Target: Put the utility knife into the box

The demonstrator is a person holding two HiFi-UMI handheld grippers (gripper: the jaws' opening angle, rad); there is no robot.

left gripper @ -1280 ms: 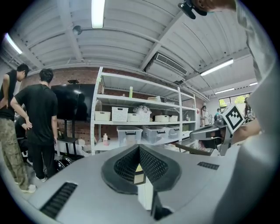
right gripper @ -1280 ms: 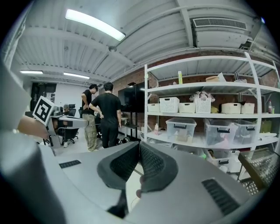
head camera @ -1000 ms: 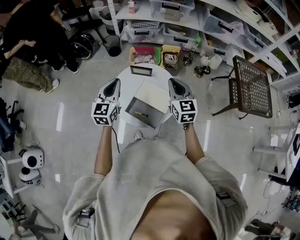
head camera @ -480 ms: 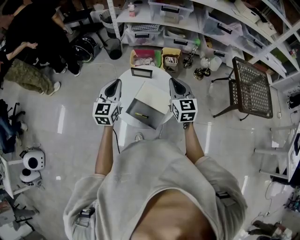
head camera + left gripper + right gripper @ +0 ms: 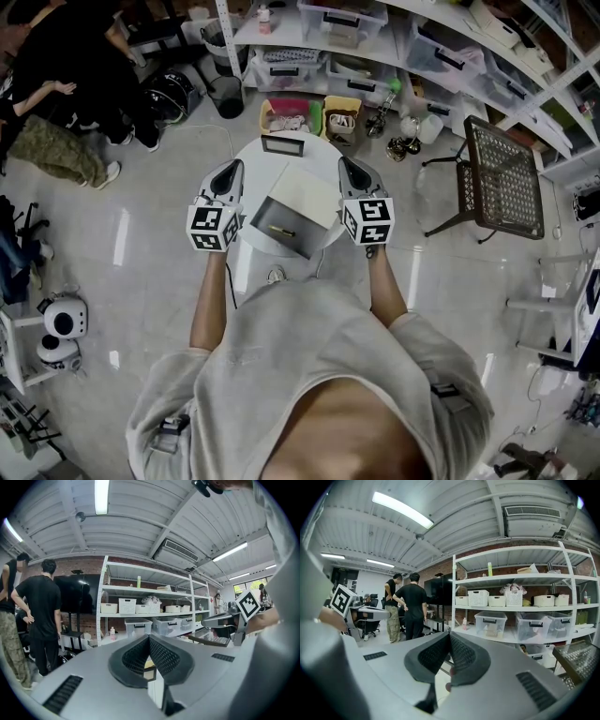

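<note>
An open grey box (image 5: 273,236) with its white lid (image 5: 306,193) folded back sits on a small round white table (image 5: 251,159). A yellowish utility knife (image 5: 281,230) lies inside the box. My left gripper (image 5: 229,169) hovers at the box's left side and my right gripper (image 5: 346,166) at its right, both level and pointing away from me. In the left gripper view the left gripper (image 5: 149,637) has its dark pads pressed together with nothing between them. The right gripper (image 5: 450,634) looks the same in the right gripper view.
A dark framed tablet-like item (image 5: 282,142) lies at the table's far edge. Pink and yellow bins (image 5: 291,111) stand on the floor beyond it, below shelving (image 5: 328,37). A mesh chair (image 5: 504,173) stands to the right. People (image 5: 56,84) stand at the far left.
</note>
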